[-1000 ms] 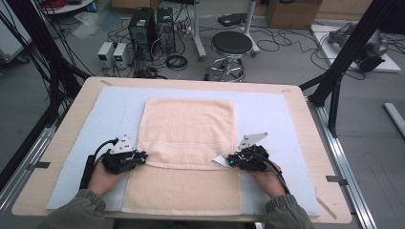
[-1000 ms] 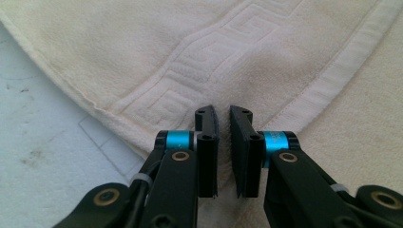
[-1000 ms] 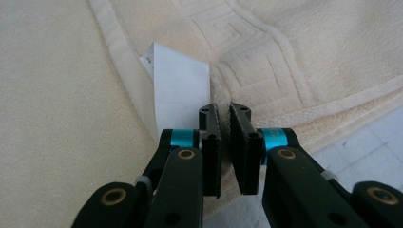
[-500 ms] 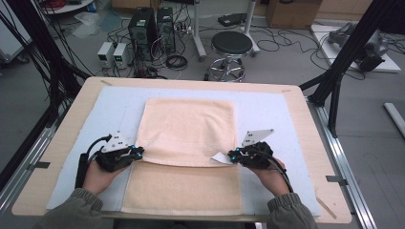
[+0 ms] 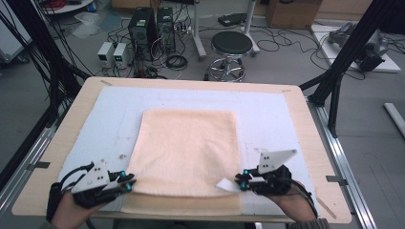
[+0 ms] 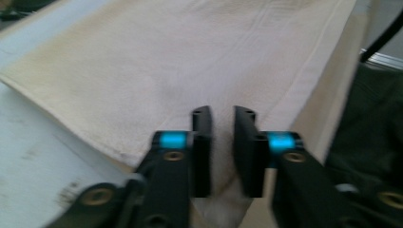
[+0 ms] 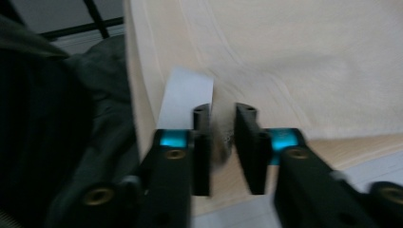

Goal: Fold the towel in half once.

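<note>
Looks to be the letting-go at the end of a fold on the peach towel (image 5: 186, 152). Finds it flat on the pale mat (image 5: 114, 109) of the tabletop (image 5: 296, 102), doubled over, with the upper layer's near edge stopping just short of the lower layer's and leaving a narrow strip of the lower layer bare along the front. Places the left gripper (image 5: 128, 180) at the near left corner of the fold and the right gripper (image 5: 241, 183) at the near right corner, both pointing inward along the near edge, well apart from each other.

Shows the fingers (image 6: 202, 142) of the left gripper parted by a narrow gap, having just been opening, with a ridge of cloth in the gap but no pinch on it to be seen. Shows much the same on the right: fingers (image 7: 249, 142) a little apart, likewise just opening, with a fuzzy bit of the towel's corner between them and a white label (image 7: 185, 97) just beside one finger, nothing clamped.

Calls next, on this reading, for drawing both grippers clear of the corners, outward and up, without dragging the loose cloth along. Then, if a further fold is wanted, for taking a fresh hold on one short side and carrying it across. Risks snagging the label or a corner on a finger and spoiling the line of the near edge.
</note>
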### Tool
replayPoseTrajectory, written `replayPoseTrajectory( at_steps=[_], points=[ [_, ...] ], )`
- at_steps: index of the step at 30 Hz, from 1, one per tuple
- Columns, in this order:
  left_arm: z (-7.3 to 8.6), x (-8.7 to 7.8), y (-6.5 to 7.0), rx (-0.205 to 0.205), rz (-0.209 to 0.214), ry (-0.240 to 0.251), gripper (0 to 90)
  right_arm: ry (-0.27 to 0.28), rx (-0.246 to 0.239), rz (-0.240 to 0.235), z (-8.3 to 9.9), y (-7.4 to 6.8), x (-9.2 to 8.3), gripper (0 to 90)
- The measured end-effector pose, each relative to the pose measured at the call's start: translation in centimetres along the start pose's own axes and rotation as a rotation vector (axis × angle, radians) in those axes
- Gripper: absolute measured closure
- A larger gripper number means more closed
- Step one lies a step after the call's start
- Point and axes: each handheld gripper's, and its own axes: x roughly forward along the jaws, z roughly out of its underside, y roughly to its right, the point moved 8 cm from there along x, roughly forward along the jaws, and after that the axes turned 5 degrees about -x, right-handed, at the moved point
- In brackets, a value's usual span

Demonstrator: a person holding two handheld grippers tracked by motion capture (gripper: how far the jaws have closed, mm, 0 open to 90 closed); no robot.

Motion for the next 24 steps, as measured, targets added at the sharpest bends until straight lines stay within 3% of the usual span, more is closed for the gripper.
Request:
replayPoseTrajectory(
  at_steps=[1, 5, 10, 14, 18, 21, 24],
  points=[
    [0.3, 0.0, 0.2, -0.001, 0.008, -0.004, 63.9, -0.006, 0.016, -0.002, 0.5, -0.3, 0.0, 63.2],
    [1.1, 1.1, -0.1, -0.006, 0.025, -0.023, 59.8, -0.021, 0.043, -0.003, 1.7, 0.0, 0.9, 59.7],
    [2.6, 3.2, -0.2, 0.009, 0.056, -0.073, 58.4, -0.04, 0.027, -0.031, 2.3, 0.4, 3.3, 58.7],
    [3.9, 4.9, -0.8, -0.004, 0.072, -0.129, 58.9, -0.074, 0.024, -0.012, 3.2, 1.2, 5.3, 59.7],
    [4.0, 5.7, -0.9, 0.0, 0.099, -0.14, 65.4, -0.127, 0.027, -0.018, 3.9, 1.7, 6.9, 68.9],
    [3.9, 5.6, -0.7, 0.016, 0.102, -0.14, 79.7, -0.113, 0.029, -0.037, 3.7, 1.7, 7.0, 83.7],
    [3.6, 5.1, -0.7, 0.016, 0.097, -0.133, 86.2, -0.107, 0.014, -0.031, 3.5, 1.5, 6.7, 87.4]
  ],
)
